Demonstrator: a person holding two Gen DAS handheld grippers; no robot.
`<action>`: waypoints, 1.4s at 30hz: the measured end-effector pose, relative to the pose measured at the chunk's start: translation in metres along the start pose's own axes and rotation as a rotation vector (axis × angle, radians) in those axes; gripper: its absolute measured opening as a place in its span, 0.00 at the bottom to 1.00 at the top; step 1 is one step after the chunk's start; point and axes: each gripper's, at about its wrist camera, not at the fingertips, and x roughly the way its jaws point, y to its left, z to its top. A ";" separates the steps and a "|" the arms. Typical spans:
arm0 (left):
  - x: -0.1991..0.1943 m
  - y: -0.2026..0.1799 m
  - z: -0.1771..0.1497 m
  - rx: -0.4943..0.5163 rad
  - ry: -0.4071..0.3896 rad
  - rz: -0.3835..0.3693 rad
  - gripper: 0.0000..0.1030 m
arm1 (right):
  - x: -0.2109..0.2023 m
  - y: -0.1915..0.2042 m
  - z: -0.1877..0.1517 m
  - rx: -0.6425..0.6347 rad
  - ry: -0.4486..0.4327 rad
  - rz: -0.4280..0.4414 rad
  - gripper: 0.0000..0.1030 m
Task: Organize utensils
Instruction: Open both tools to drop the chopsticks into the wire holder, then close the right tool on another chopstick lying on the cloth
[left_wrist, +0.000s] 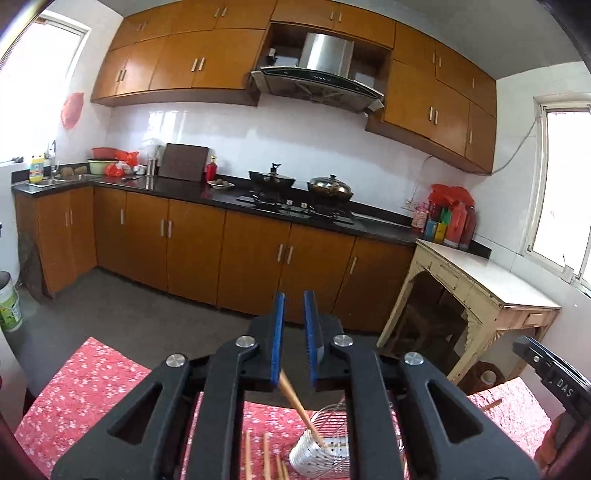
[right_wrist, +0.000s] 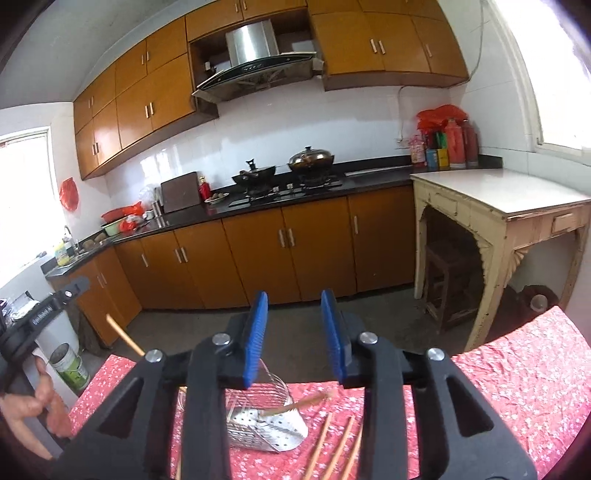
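Note:
A metal wire utensil holder (right_wrist: 266, 424) lies on its side on the red floral tablecloth (right_wrist: 517, 376); it also shows in the left wrist view (left_wrist: 321, 443). My left gripper (left_wrist: 294, 306) is shut on a wooden chopstick (left_wrist: 299, 410) whose far end rests in the holder. A second chopstick (right_wrist: 295, 404) lies in the holder. Several loose chopsticks (right_wrist: 336, 446) lie on the cloth beside it, and show in the left wrist view (left_wrist: 266, 459). My right gripper (right_wrist: 295, 306) is open and empty above the holder.
A worn cream side table (right_wrist: 498, 206) stands to the right. Wooden kitchen cabinets (right_wrist: 258, 251) with a black counter, pots and a stove run along the back. A paint bucket (right_wrist: 70, 365) stands on the floor at left.

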 end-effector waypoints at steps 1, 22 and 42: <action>-0.004 0.002 0.001 0.001 -0.003 0.005 0.18 | -0.005 -0.003 -0.002 0.001 -0.002 -0.003 0.32; -0.107 0.059 -0.110 0.066 0.055 0.101 0.37 | -0.079 -0.045 -0.183 0.007 0.234 -0.110 0.32; -0.098 0.041 -0.217 0.160 0.327 0.002 0.49 | -0.045 -0.063 -0.266 0.078 0.503 -0.222 0.08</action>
